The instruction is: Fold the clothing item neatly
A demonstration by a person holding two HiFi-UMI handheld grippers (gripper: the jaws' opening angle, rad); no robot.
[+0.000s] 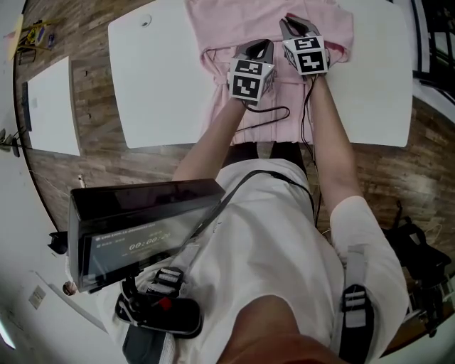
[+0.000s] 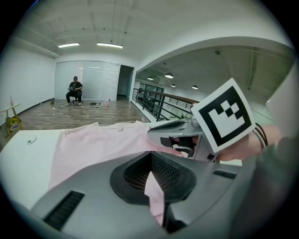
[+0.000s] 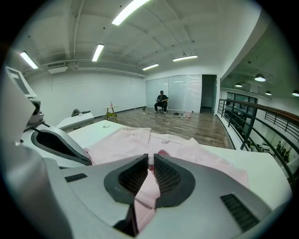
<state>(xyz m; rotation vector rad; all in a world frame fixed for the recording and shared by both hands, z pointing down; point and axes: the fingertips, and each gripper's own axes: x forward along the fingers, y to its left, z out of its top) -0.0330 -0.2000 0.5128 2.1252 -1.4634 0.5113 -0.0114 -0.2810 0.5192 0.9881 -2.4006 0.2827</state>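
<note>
- Pale pink cotton shirt (image 1: 227, 25) lies spread mid-way along white rectangular table (image 1: 156, 78).
- L gripper (image 2: 152, 176) clamped on a pink fold; R gripper (image 3: 149, 173) pinches fabric too, just beside it.
- Brown wood-plank floor (image 1: 92, 28), second white tabletop (image 1: 53, 106) nearby, ceiling strip lights (image 3: 98, 52).

Bright, even indoor light falls from ceiling strip lamps (image 3: 131, 9), leaving mild glare on the white counter (image 1: 163, 78) and only soft shadows. All three views bow strongly toward dark, rounded edges, and the head view's nearest foreground is blurred.
</note>
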